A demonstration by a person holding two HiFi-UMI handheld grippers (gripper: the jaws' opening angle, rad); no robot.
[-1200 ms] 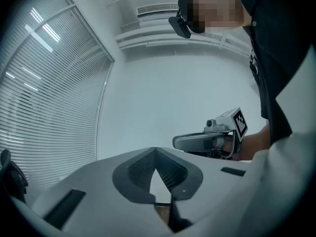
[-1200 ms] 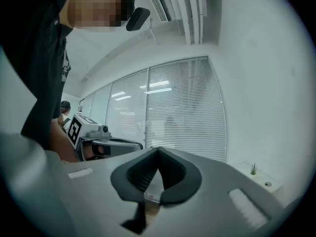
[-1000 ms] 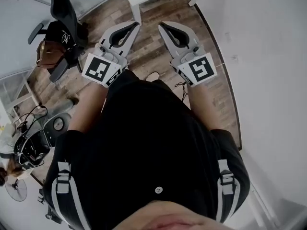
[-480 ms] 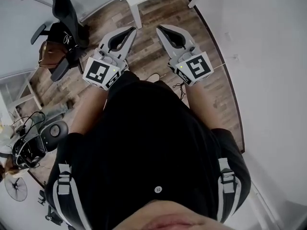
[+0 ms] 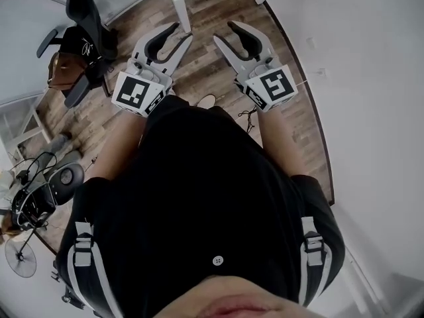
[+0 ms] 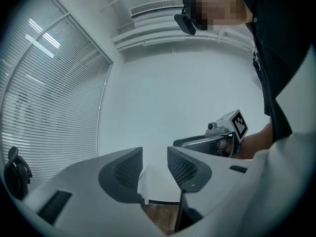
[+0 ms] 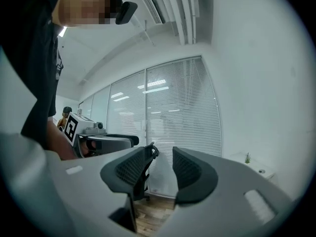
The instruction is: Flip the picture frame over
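Your left tool [image 5: 183, 32] and right tool [image 5: 223, 32] have just opened, empty; no picture frame is in view, so nothing's flipped yet.

A black office chair [image 5: 89, 18] stands on the wood-plank floor [image 5: 212, 5] at upper left. A white table leg [image 5: 180, 12] stands at top centre. A white wall [image 5: 371, 111] fills the right side, and a round floor fan [image 5: 20, 258] sits at lower left.

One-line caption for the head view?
Both empty, jaws just opening: left gripper and right gripper over wood floor; no picture frame visible.
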